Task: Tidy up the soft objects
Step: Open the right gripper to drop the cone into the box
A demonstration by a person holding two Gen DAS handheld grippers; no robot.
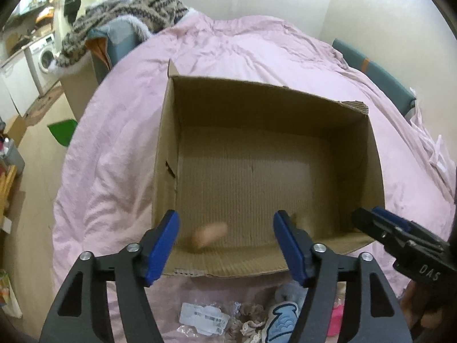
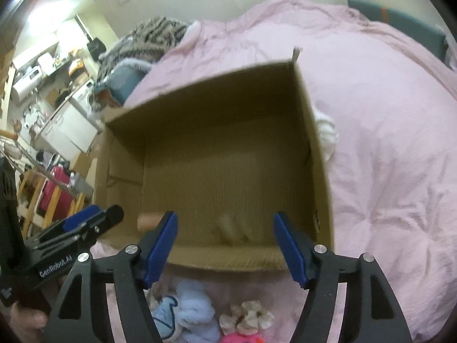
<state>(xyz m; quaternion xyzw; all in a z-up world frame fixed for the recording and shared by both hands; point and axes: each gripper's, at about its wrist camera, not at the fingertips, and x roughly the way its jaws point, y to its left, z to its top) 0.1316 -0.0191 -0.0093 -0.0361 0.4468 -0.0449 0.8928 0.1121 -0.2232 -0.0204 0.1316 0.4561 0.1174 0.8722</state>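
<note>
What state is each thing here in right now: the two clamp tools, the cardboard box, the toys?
Left gripper: jaws open, nothing between them.
Right gripper: jaws open, nothing between them.
Brown cardboard box: open-topped, upright on the pink quilt.
Small peach soft object: blurred, low inside the box near the front wall.
Light blue plush toy: lying outside the box on the quilt.

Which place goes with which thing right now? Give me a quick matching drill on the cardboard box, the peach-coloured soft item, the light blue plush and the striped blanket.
Things:
1. cardboard box
2. peach-coloured soft item
3. light blue plush
4. striped blanket

Places:
A. heaped past the far left end of the pink duvet
B. on the duvet, in front of the box's near wall
C. inside the box, near its front wall, blurred
D. standing open on the duvet

Pairs: 1-D, 2-C, 3-B, 4-A
</note>
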